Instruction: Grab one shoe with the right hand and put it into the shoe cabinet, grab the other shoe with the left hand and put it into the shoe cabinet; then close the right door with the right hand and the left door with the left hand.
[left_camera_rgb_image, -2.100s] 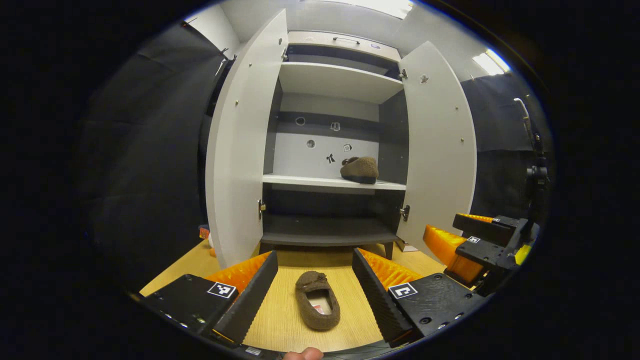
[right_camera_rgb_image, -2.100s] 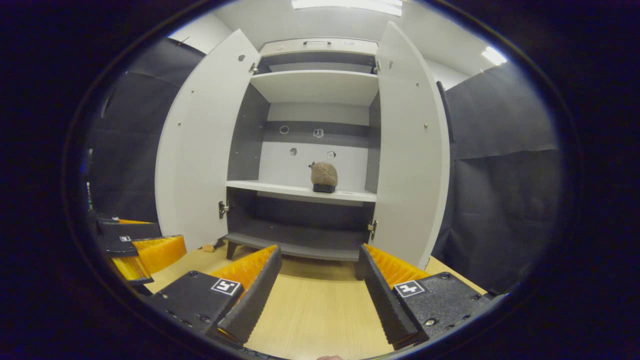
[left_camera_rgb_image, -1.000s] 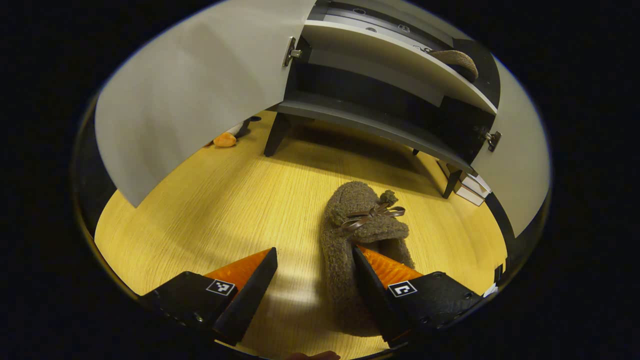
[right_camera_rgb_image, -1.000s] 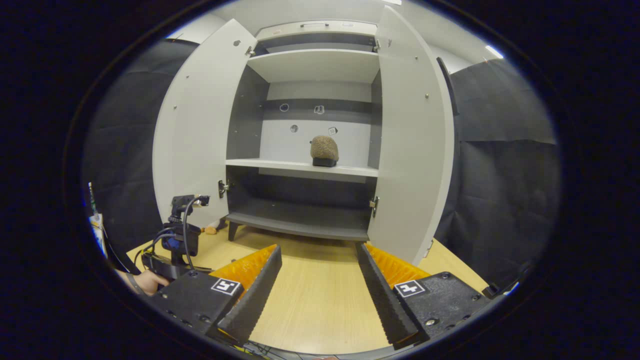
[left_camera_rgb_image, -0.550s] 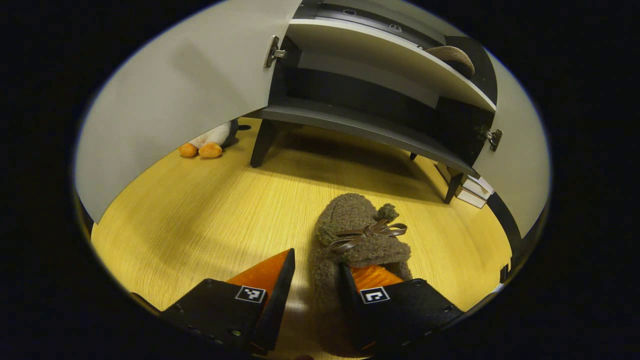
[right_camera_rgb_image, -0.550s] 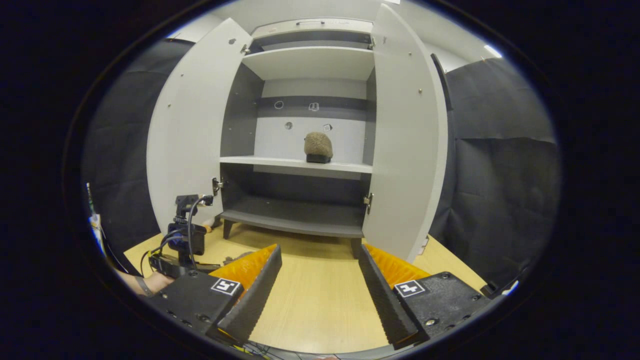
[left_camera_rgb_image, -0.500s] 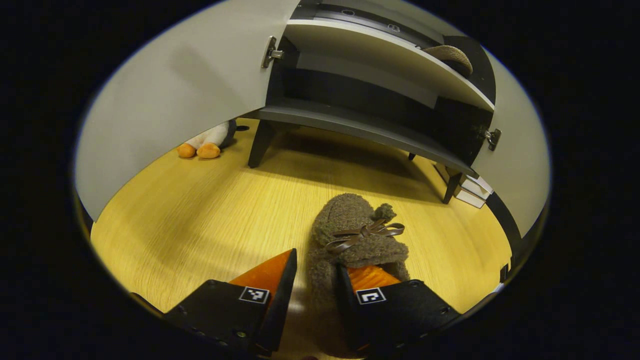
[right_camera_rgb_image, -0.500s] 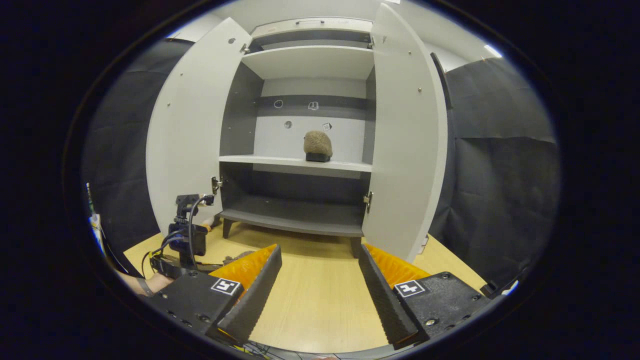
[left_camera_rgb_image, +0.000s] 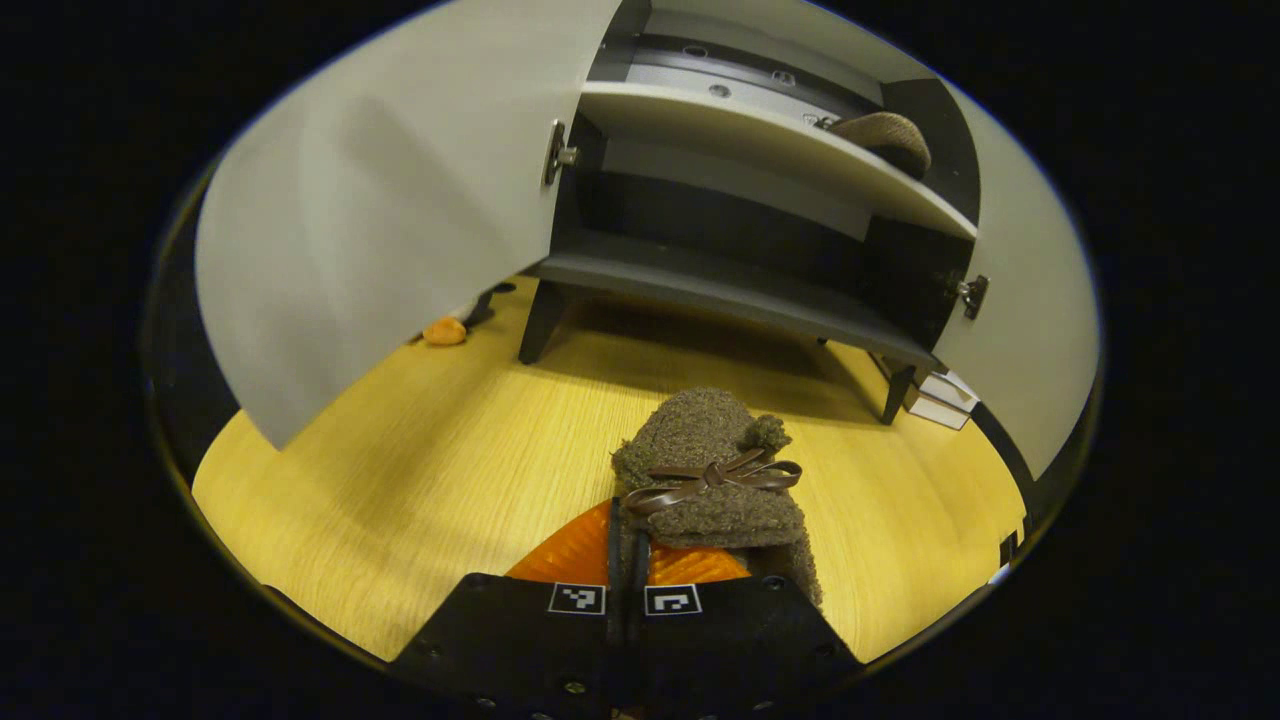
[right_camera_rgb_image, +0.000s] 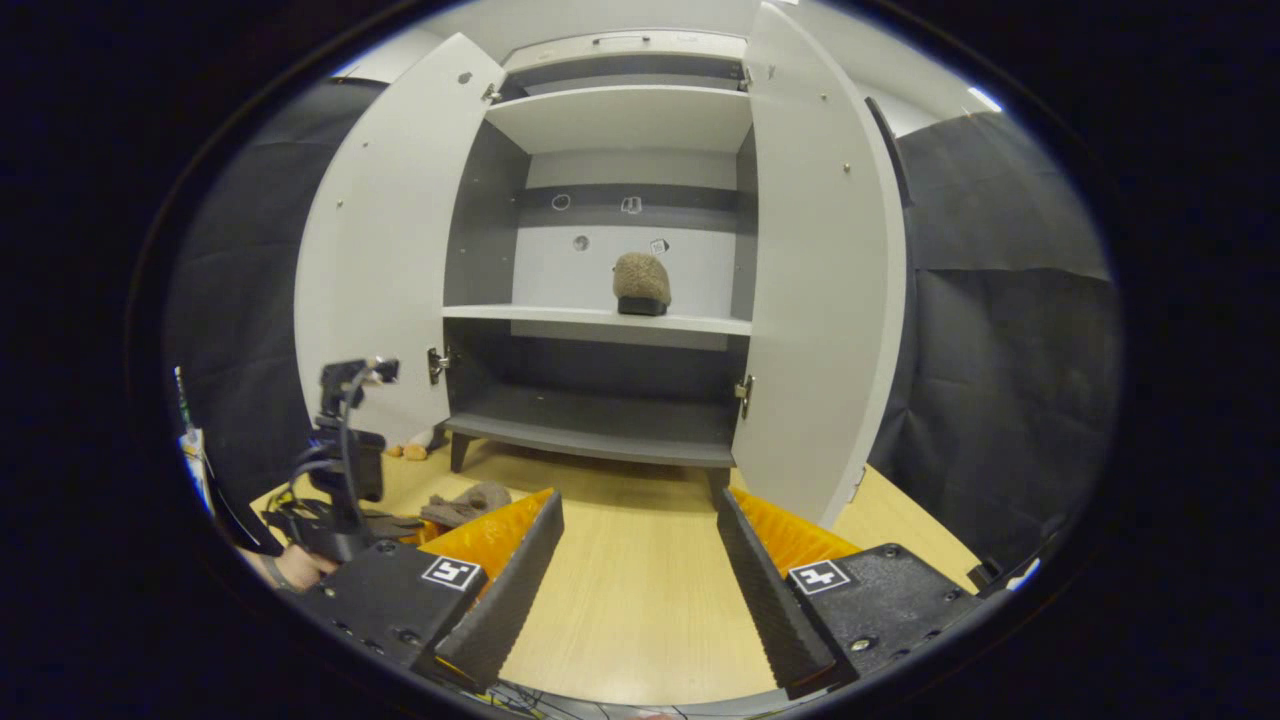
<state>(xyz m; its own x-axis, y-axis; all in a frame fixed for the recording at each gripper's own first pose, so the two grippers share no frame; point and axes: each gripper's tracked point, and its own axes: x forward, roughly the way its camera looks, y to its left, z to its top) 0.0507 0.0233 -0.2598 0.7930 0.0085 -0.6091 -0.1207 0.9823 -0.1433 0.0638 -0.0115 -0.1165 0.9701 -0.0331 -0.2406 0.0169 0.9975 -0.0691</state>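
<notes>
Fuzzy brown shoe (left_camera_rgb_image: 708, 470), loosely straddled a second ago, is now pinched by the left claw (left_camera_rgb_image: 628, 565); the right claw (right_camera_rgb_image: 640, 560) stays spread.

No readable text anywhere tbh, just square b/w marker tags (right_camera_rgb_image: 447, 573) on the gripper bodies.

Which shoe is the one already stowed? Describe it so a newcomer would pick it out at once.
Start at the tall grey shoe cabinet with both doors open. On its light middle shelf, towards the right, sits a fuzzy brown slipper. Its twin is off the shelf, clamped in the left tool above the wooden floor.
</notes>
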